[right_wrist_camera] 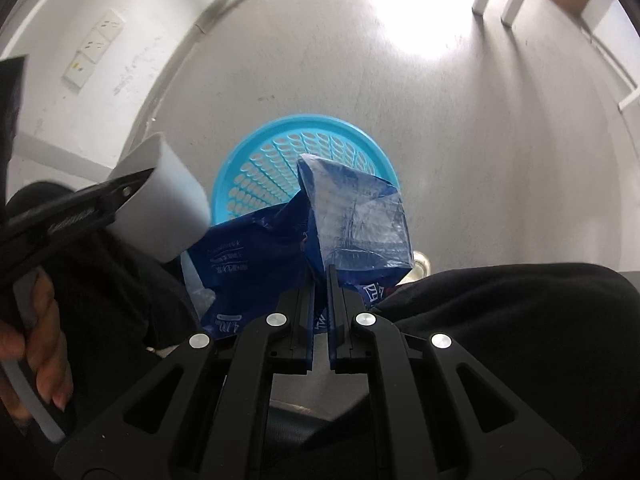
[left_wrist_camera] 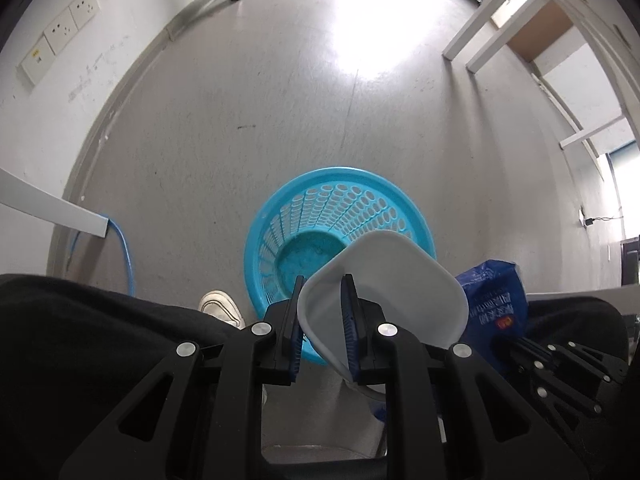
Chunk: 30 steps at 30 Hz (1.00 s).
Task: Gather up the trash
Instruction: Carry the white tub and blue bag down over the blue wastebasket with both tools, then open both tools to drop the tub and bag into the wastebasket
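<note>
**Both grippers loaded above the blue basket**

Left gripper (left_wrist_camera: 323,322) is clamped on the wall of a white plastic container (left_wrist_camera: 384,296): one pad inside, one outside, rim pinched between them. Right gripper (right_wrist_camera: 320,312) is fully closed, with a fold of a blue plastic bag (right_wrist_camera: 312,232) nipped between its pads.

Floor (left_wrist_camera: 280,100), grey and glossy, fills most of both views, with a bright glare patch toward 12–1 o'clock. Wall with three white sockets (left_wrist_camera: 60,36) sits at 10 o'clock in the left wrist view; white table legs (left_wrist_camera: 480,32) at 1–2 o'clock.

Round blue perforated basket (left_wrist_camera: 340,216) stands on the floor directly ahead of both grippers, at 12 o'clock of each pair of fingertips. Inside looks bare down to its solid bottom.

White container spreads from the left gripper's tips toward 1–2 o'clock, overlapping the basket's near right rim in the picture. In the right wrist view it shows at 9–10 o'clock, beside the bag.

Blue bag, crumpled, printed with white text, rises from the right gripper's tips toward 12 o'clock and spills to 10 o'clock, covering the basket's near rim.

Dark clothing (right_wrist_camera: 500,320) frames the lower edges. A hand (right_wrist_camera: 36,360) grips the left tool's handle at 8 o'clock in the right wrist view. A pale shoe (left_wrist_camera: 222,308) sits at 9 o'clock of the left gripper.
</note>
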{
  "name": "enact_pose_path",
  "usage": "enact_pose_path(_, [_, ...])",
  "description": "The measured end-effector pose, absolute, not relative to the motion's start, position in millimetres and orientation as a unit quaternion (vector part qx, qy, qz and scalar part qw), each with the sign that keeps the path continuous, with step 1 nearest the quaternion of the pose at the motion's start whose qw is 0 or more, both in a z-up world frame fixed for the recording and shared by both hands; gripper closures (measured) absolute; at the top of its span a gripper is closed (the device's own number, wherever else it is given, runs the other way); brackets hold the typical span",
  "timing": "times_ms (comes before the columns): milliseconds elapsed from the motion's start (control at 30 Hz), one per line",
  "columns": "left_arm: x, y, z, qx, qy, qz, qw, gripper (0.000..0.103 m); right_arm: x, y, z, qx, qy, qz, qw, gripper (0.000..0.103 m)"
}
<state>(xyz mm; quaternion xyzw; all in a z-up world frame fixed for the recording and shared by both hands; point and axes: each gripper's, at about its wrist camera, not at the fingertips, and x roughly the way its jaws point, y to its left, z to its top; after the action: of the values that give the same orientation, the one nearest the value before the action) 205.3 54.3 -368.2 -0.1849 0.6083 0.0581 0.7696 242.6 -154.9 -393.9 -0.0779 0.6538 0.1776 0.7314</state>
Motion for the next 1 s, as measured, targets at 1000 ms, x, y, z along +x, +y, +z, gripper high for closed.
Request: enact_pose_path(1000, [257, 66, -442, -0.234, 0.659, 0.07, 0.711, 0.056, 302, -145, -512, -0.003, 0.74, 0.124, 0.661, 0.069])
